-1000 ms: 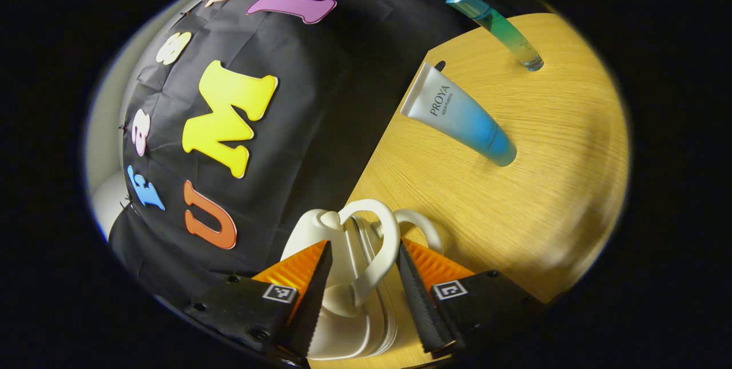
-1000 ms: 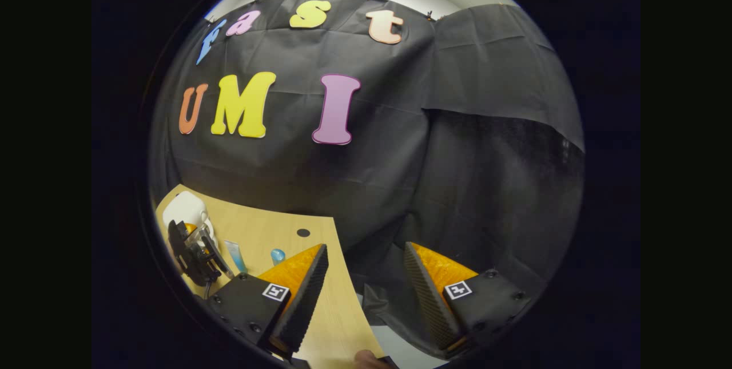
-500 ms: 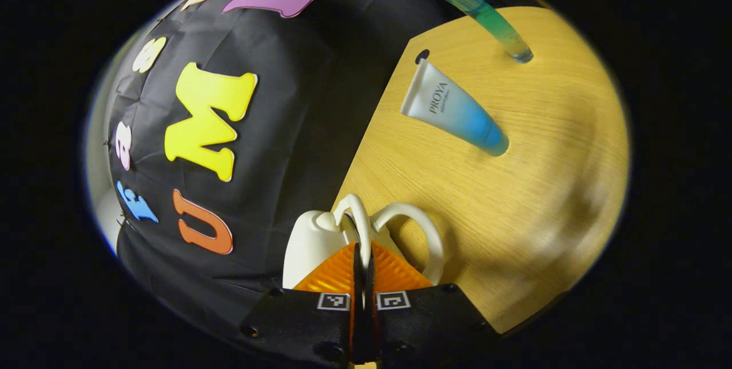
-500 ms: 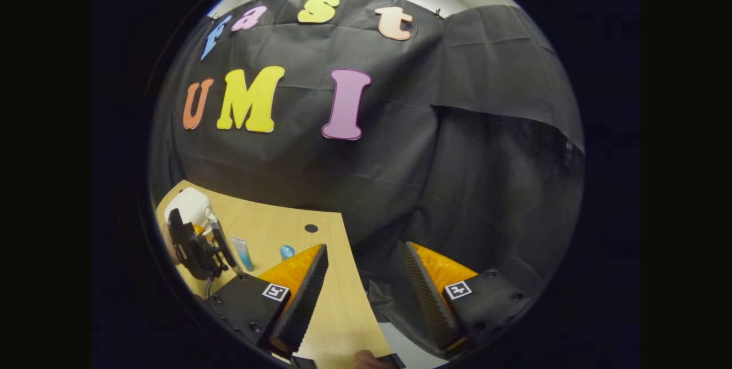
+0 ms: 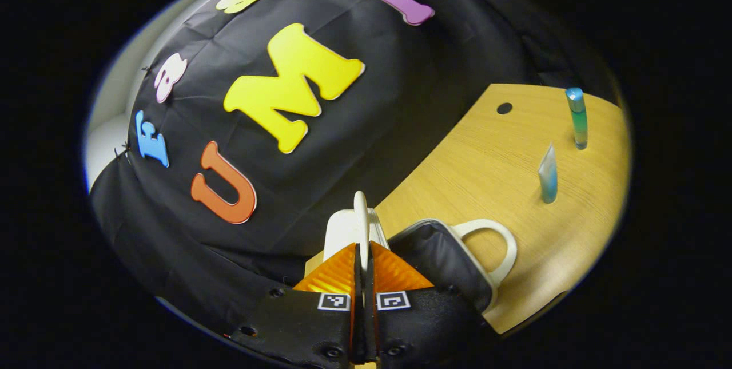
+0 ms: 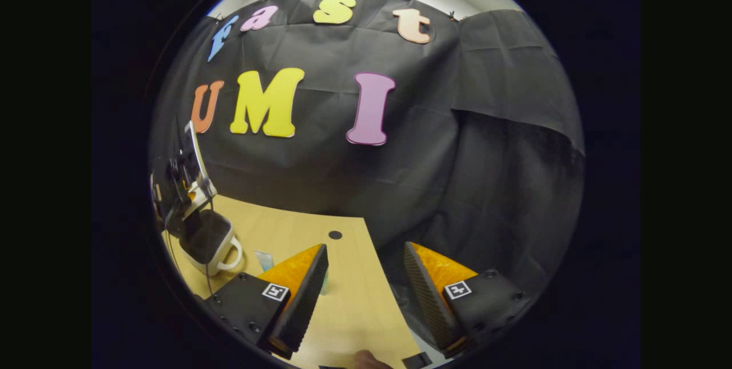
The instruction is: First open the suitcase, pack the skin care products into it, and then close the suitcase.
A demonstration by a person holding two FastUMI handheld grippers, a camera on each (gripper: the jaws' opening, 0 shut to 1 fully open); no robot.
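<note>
one suitcase (image 5: 434,254), two handles, two skin care items. the left claw (image 5: 362,266) is clamped on the lid handle (image 5: 360,214), holding the lid (image 5: 343,231) upright; just right of it lies the dark-lined open half with the second handle (image 5: 497,243). farther right on the surface (image 5: 486,169) stand one tube (image 5: 548,174) and one bottle (image 5: 577,117), apart. the right claw (image 6: 360,294) is spread wide over the surface edge, gripping nothing, with the suitcase far to its left.
</note>
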